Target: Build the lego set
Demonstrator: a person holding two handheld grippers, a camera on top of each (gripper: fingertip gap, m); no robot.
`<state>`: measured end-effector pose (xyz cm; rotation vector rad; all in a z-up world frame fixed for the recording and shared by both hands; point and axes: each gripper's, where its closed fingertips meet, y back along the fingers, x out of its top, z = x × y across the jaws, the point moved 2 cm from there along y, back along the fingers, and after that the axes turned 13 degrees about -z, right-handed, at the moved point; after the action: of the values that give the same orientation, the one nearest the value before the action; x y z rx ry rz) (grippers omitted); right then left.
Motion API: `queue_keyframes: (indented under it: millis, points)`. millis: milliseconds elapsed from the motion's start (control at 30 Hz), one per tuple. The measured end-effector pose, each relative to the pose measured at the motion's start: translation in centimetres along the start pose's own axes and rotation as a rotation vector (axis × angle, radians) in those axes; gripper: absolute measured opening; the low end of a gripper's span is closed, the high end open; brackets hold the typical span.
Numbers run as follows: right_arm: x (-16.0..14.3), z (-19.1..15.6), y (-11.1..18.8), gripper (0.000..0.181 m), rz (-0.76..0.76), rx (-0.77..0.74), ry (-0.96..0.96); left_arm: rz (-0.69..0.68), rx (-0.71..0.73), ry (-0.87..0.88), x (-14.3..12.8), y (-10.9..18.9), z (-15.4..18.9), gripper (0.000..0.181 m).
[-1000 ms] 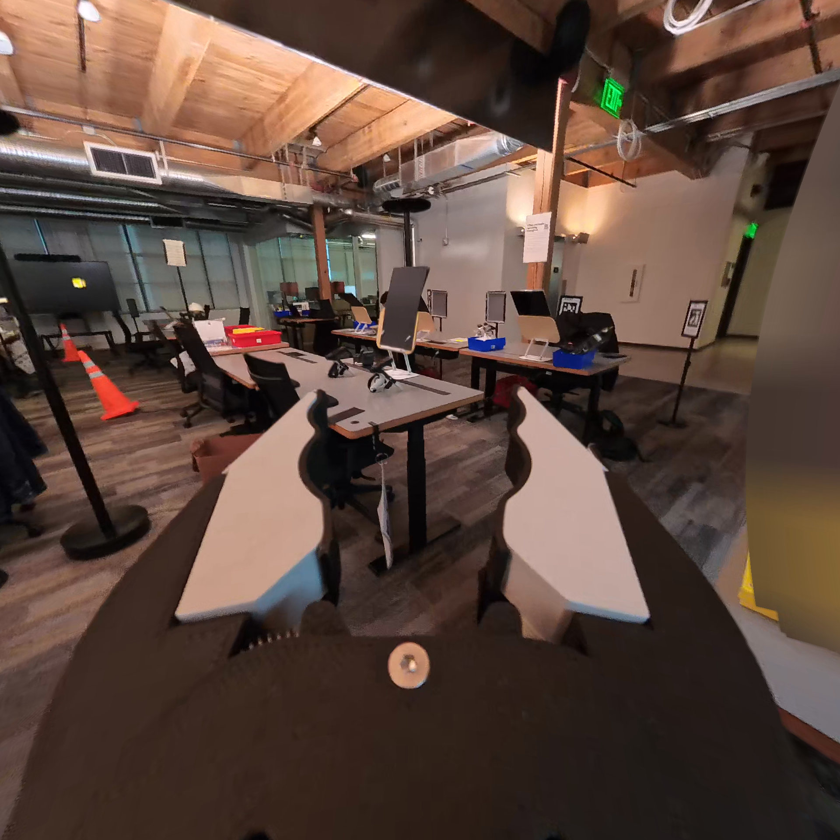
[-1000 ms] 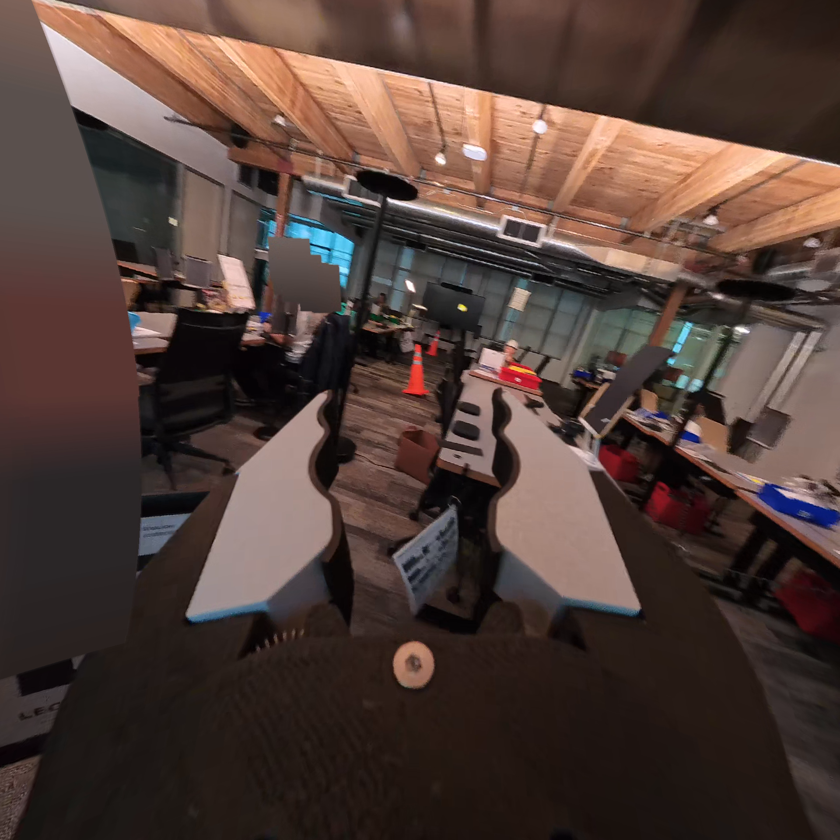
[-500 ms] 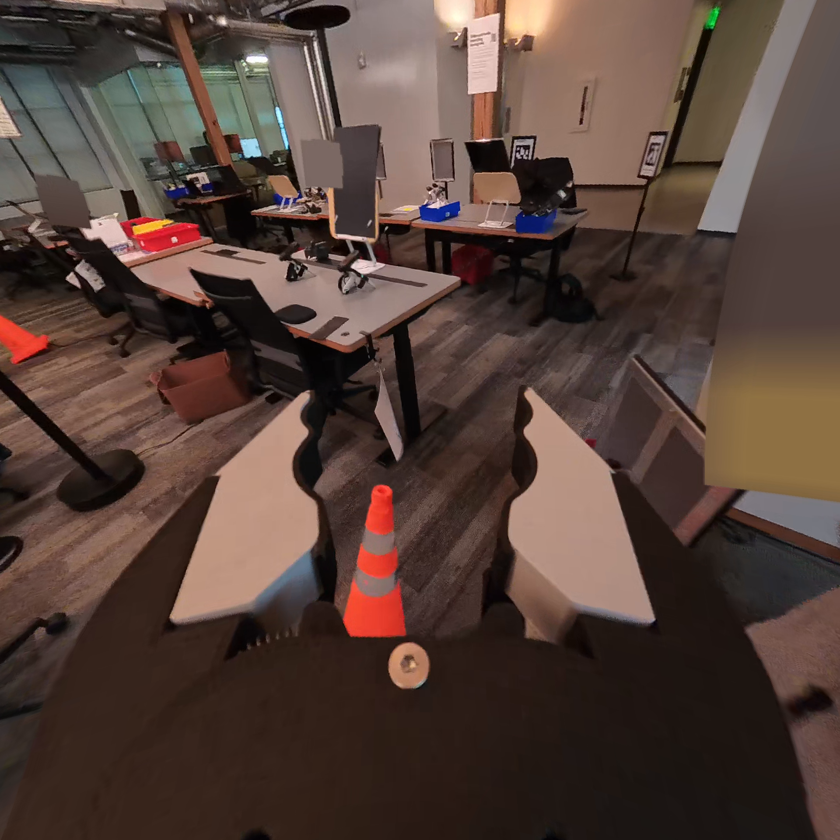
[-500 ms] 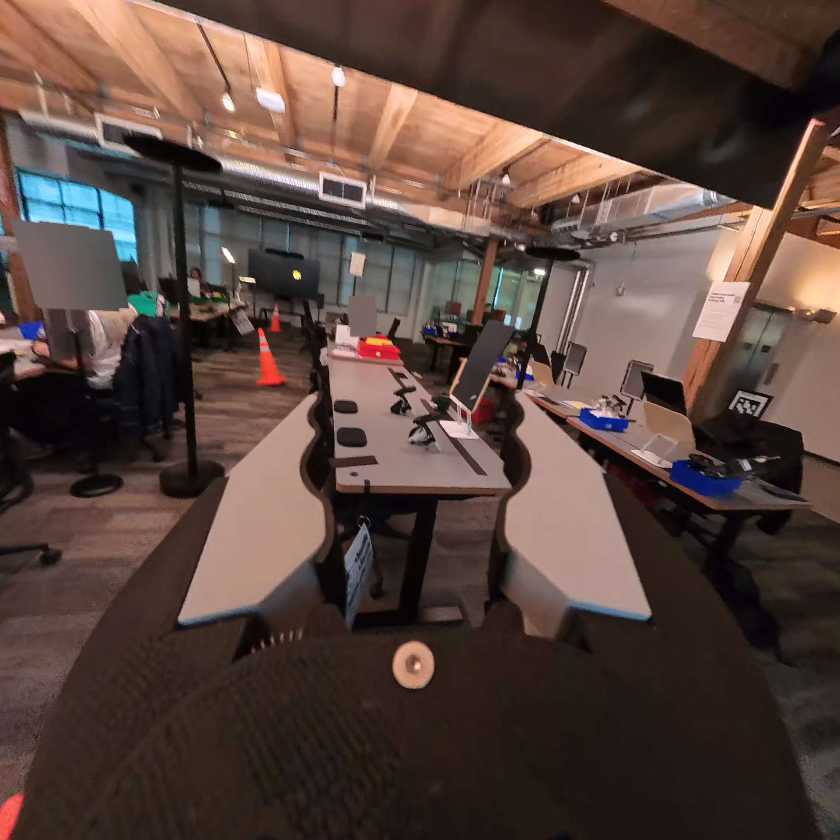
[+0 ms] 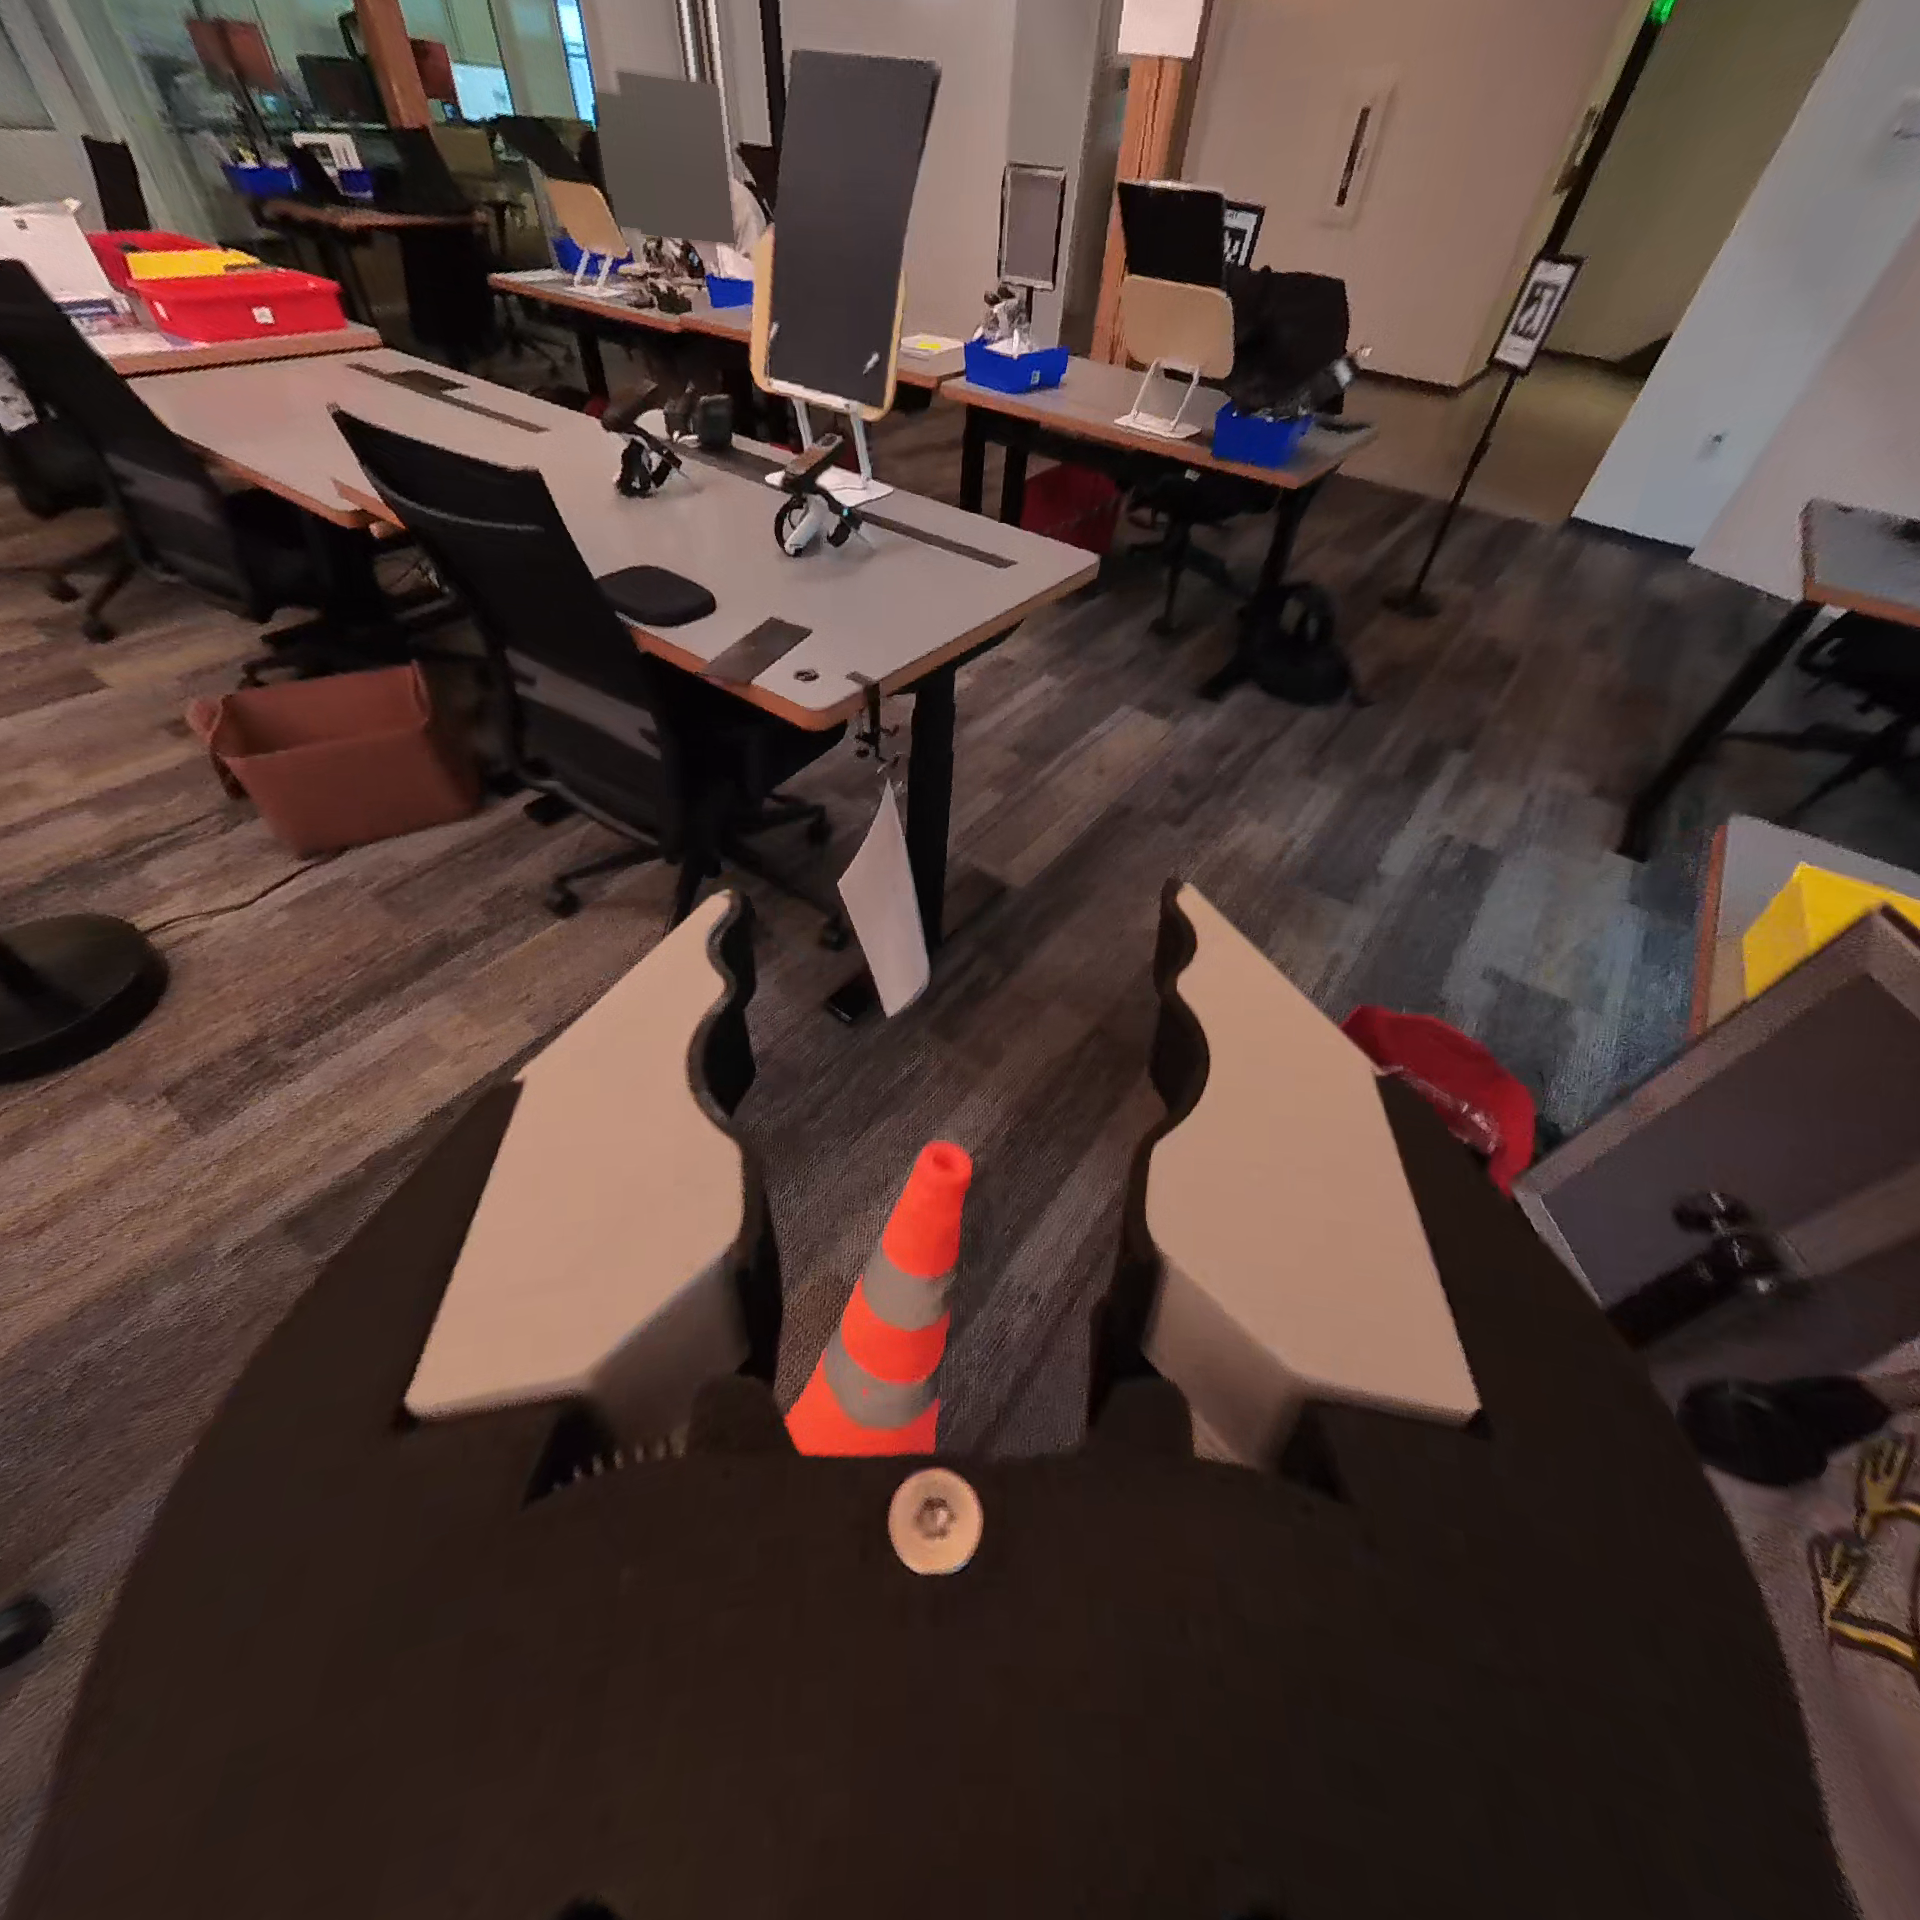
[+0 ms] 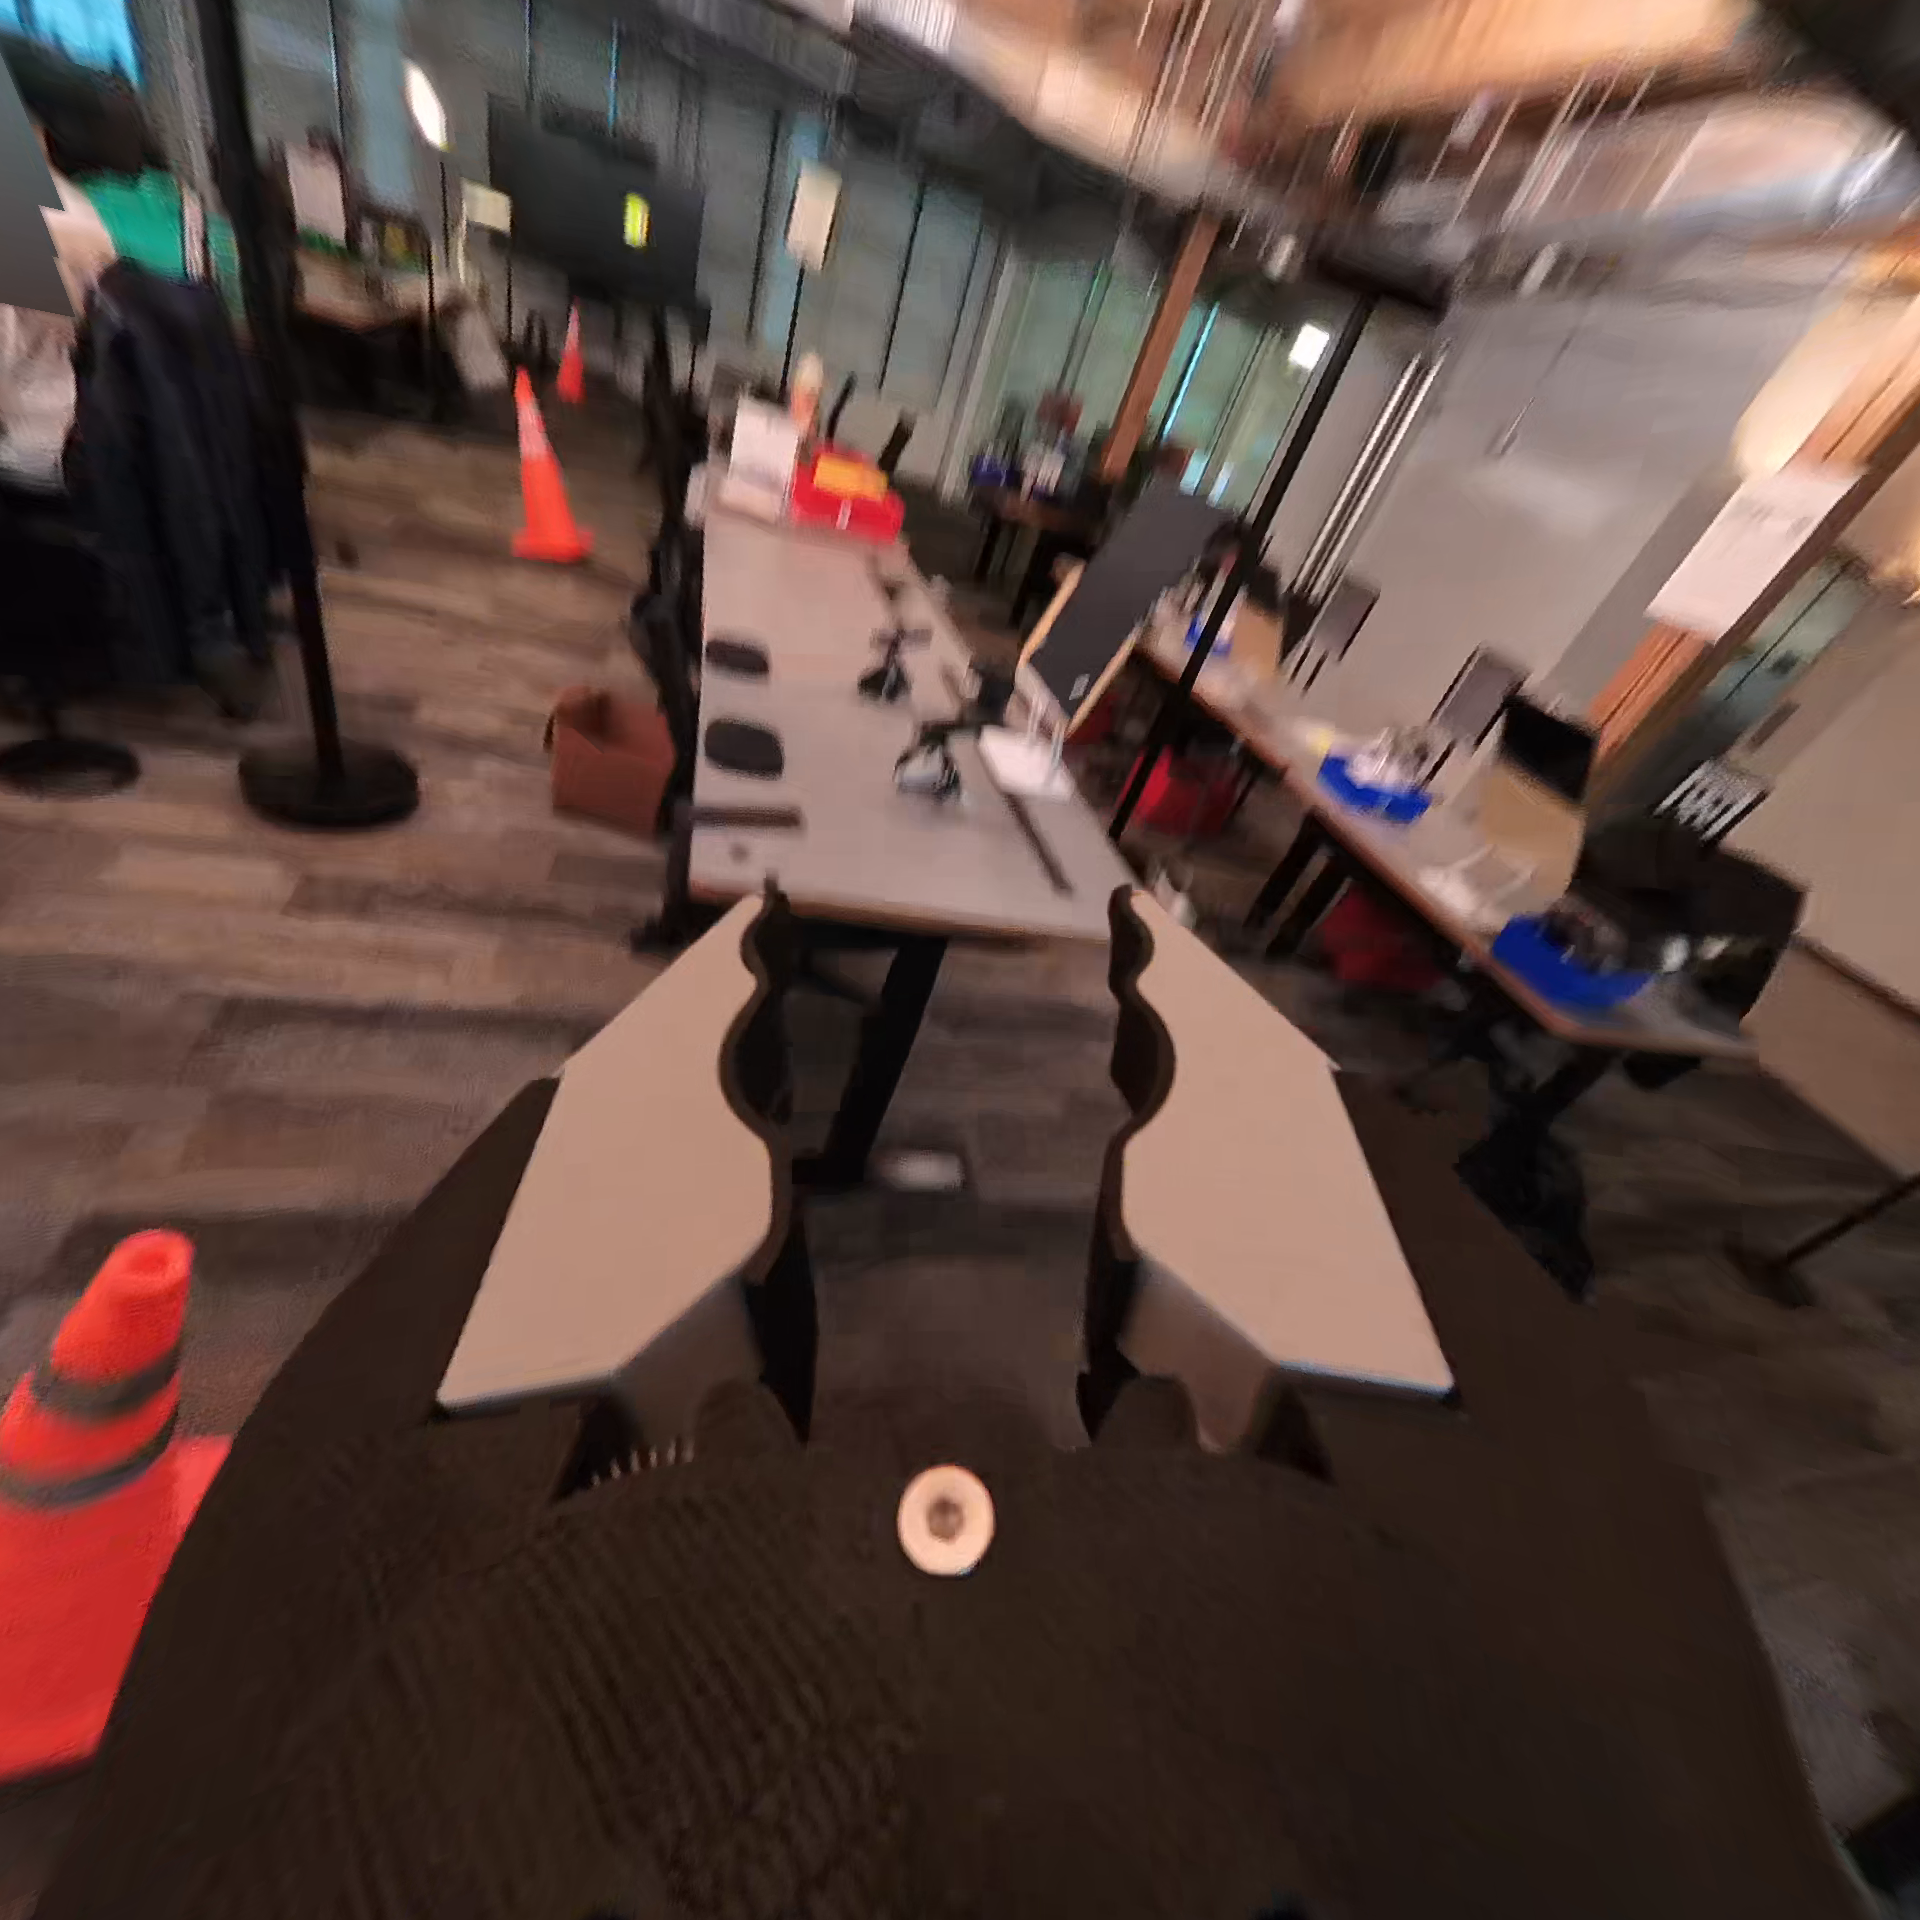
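Note:
No lego pieces show in either view. My left gripper is open and empty, held in the air above the floor and pointing across an office room. My right gripper is open and empty too, also in the air, pointing toward a long grey desk. That right wrist view is blurred by motion. A yellow bin corner shows at the right edge of the left wrist view, behind a grey panel.
An orange traffic cone stands on the floor just below my left gripper; it also shows at the lower left of the right wrist view. A black office chair, a brown box, other desks and a black pole base stand around. Tip to tip, the grippers are about 60 cm apart.
Both grippers have tilted down from the ceiling toward the floor and desks. The cone has come into both views. Both stay open and empty.

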<state>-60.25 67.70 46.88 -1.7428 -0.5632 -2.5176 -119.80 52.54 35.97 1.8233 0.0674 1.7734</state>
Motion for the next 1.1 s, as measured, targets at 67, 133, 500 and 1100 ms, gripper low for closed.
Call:
queue_keyframes:
  millis: [67, 133, 500, 1100]
  points:
    - [-2.6, 1.5, -3.4, 0.053, -0.071, 0.005, -0.029, 0.018, -0.072, -0.008, 3.1, -3.4, -0.9, 0.077]
    - [-3.6, 3.0, -5.9, 0.051, -0.042, 0.028, -0.046, 0.033, -0.137, -0.047, 7.8, -7.1, -1.6, 0.078]
    - [-9.4, 12.0, -22.2, 0.051, -0.193, 0.041, -0.192, -0.099, -0.805, -0.438, 19.4, -44.3, 13.5, 0.069]
    - [-41.7, 31.8, -39.3, 0.047, -0.169, -0.707, -0.613, -0.523, -1.152, -0.984, -6.5, -111.0, 50.5, 0.059]
